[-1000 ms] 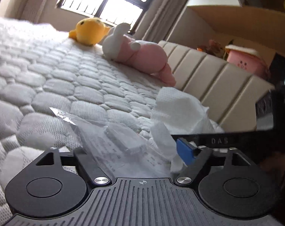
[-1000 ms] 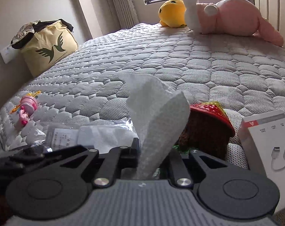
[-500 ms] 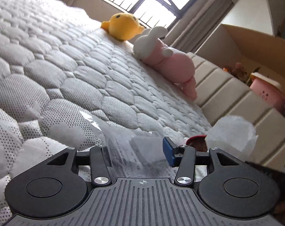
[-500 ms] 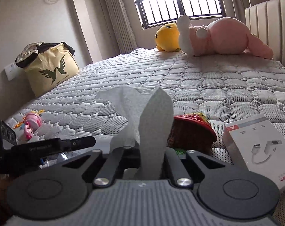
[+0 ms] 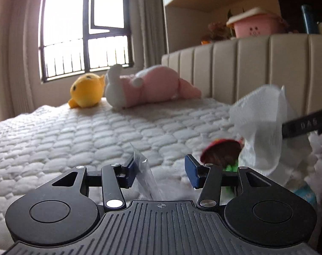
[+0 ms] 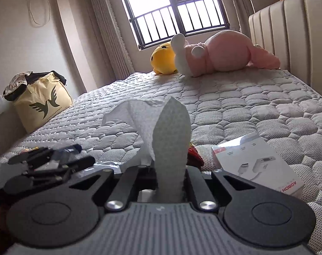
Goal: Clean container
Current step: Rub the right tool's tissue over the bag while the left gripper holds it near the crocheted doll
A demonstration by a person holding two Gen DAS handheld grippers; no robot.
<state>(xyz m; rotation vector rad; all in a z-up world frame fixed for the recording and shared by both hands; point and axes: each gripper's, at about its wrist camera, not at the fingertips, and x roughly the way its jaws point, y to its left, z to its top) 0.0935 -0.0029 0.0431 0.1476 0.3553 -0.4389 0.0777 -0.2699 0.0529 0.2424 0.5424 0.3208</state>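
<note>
Right hand-held gripper (image 6: 170,182) pinches crinkly white tissue (image 6: 161,127) over quilted mattress (image 6: 246,106).

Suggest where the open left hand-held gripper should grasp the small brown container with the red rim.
Judging by its pose, grip the small brown container with the red rim across its brown sides below the rim, approaching from its left; the white paper towel crowds its right.

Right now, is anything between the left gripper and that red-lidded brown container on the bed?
Partly. A clear plastic bag sits between the open left gripper fingers. The container lies ahead to the right, with the tissue held by the right gripper hanging beside it.
</note>
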